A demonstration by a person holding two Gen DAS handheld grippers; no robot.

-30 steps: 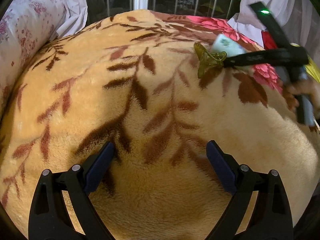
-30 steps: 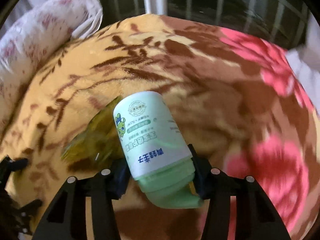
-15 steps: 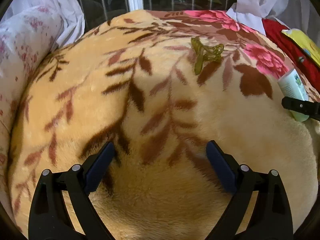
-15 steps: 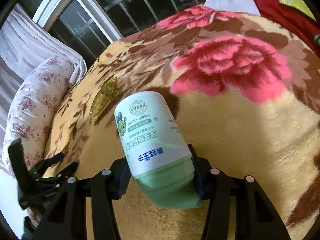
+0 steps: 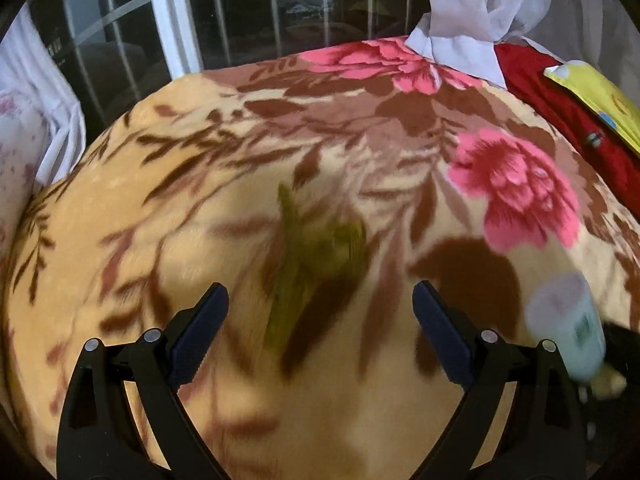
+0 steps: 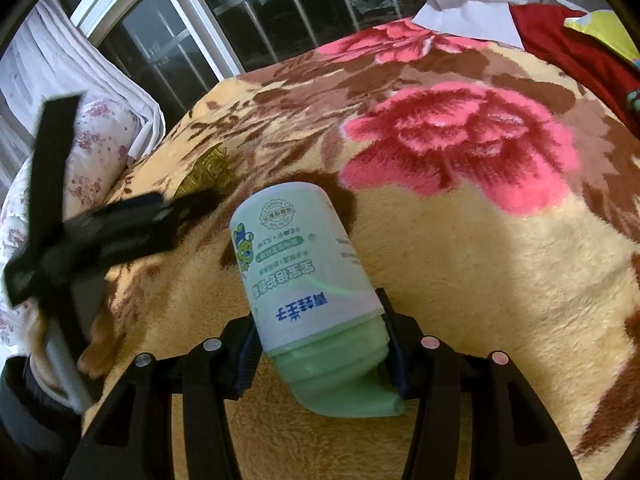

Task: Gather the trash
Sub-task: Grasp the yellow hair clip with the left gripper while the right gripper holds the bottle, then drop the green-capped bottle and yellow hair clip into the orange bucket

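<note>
My right gripper is shut on a white and pale green tube with blue print, held over the blanket; the tube also shows blurred at the right of the left wrist view. A yellow-green crumpled wrapper lies on the blanket just ahead of my open, empty left gripper, between the lines of its fingers. In the right wrist view the wrapper lies at the left, with the left gripper reaching to it.
The flowered plush blanket covers a bed. A barred window is behind. A floral pillow lies at the left. White cloth, red fabric and a yellow item lie at the back right.
My left gripper has moved forward to the wrapper, which now sits close between its fingers. My right gripper has drawn back to the right with the tube.
</note>
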